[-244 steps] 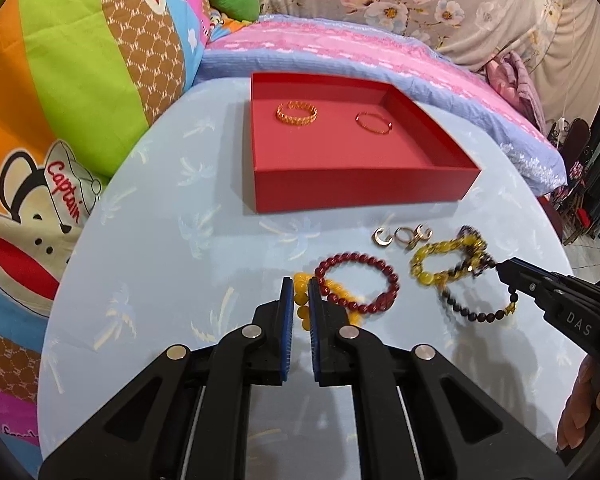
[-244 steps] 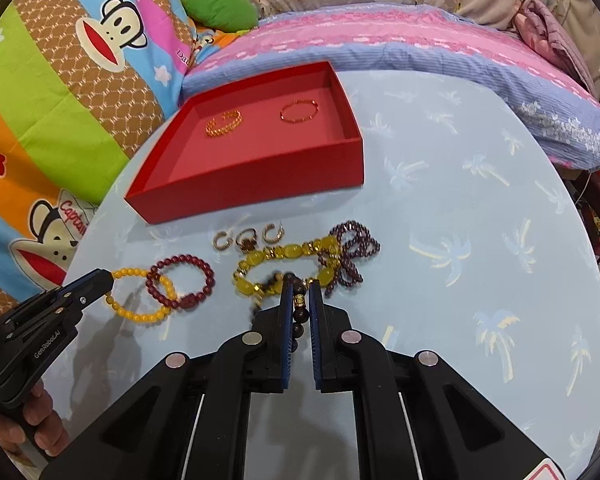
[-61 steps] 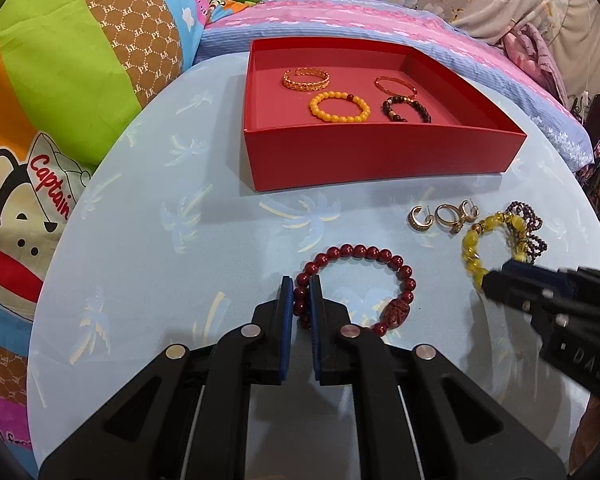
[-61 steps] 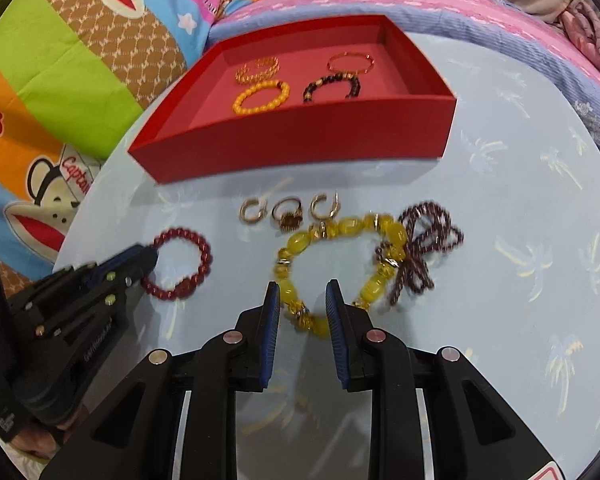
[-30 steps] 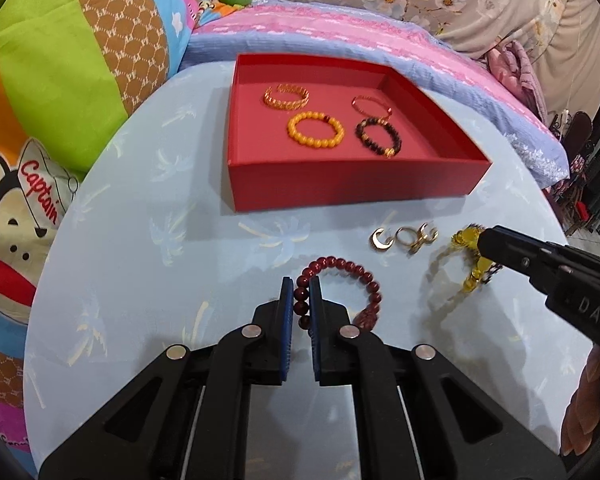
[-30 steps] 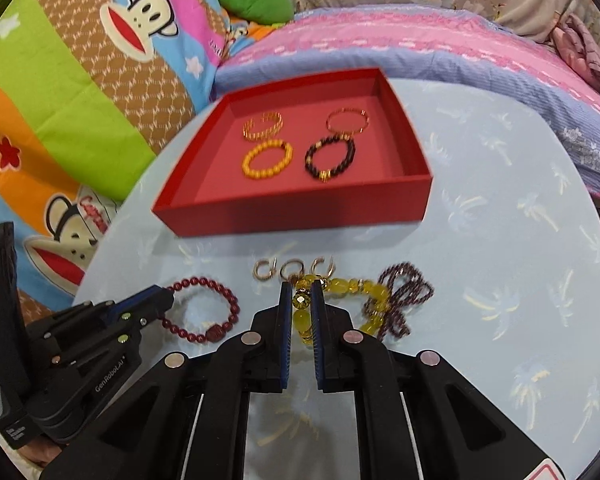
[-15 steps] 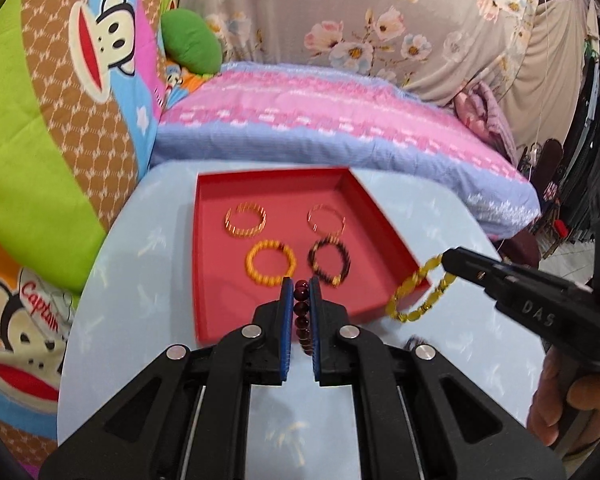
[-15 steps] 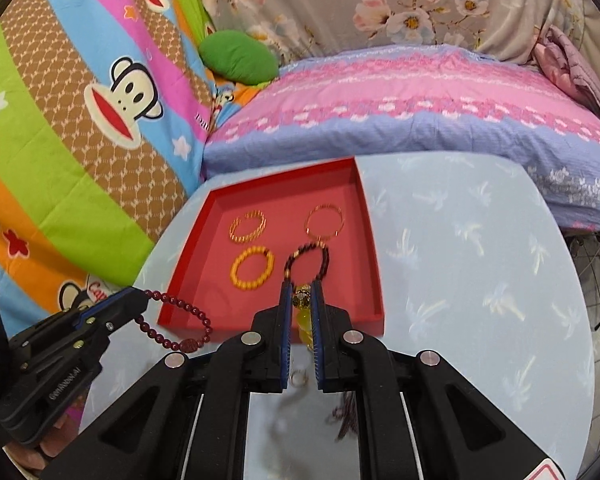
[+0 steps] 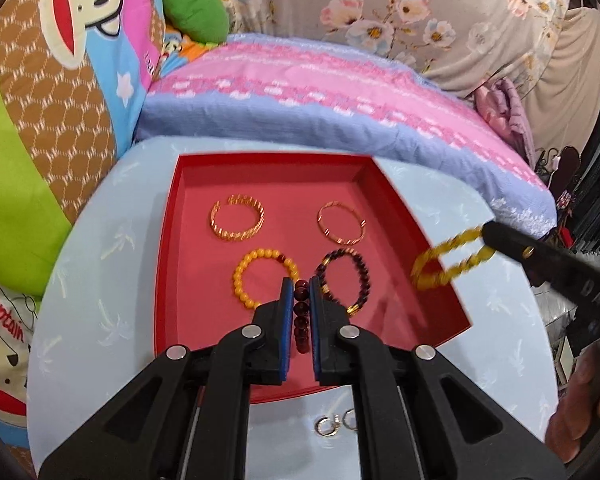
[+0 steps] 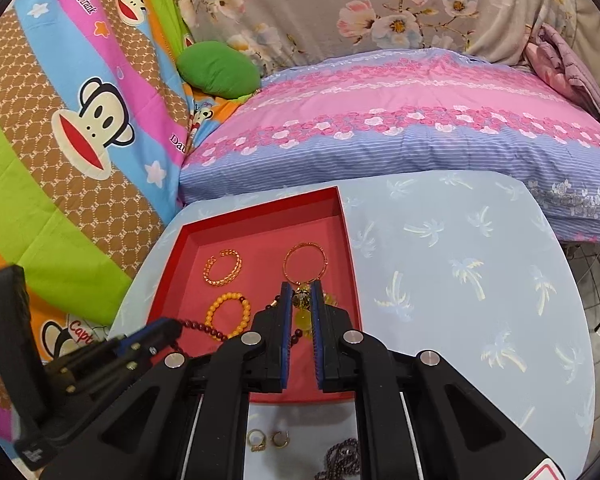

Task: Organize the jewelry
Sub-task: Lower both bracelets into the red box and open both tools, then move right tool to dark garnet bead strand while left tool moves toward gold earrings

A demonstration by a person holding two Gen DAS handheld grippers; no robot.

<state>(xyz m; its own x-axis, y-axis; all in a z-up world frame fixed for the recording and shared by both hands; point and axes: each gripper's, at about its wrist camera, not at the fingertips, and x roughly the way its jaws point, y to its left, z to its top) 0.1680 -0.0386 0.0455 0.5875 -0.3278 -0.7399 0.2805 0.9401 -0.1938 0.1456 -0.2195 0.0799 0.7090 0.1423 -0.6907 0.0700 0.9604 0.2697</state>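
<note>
— Why are both held over the shallow red cardboard tray (image 9: 168, 248)?

— I'd say each is carrying a bracelet to set down beside the four already lying there; the left gripper (image 9: 301, 304) has its blue-padded jaws pinched on the dark red round-bead bracelet (image 9: 300, 316), which hangs above the tray's near half; the right gripper (image 10: 302, 308) is clamped on the chunky translucent yellow bead bracelet (image 10: 303, 320) over the tray's right side.

— And the ones inside?

— A twisted gold bangle (image 9: 238, 218) and a thin copper-coloured bangle (image 9: 341, 223) at the back; an orange bead bracelet (image 9: 265, 276) and a dark maroon bead bracelet (image 9: 343, 280) nearer; laid in pairs, apart from each other, so I guess the free near floor is meant for the new two.

— Do the views differ?

— The left one shows the yellow loop dangling whole, though blurred; the right one shows a dark purple bead strand (image 10: 340, 458) on the pale blue palm-print tablecloth (image 10: 460, 280), near the small gold rings (image 10: 268, 439).
</note>
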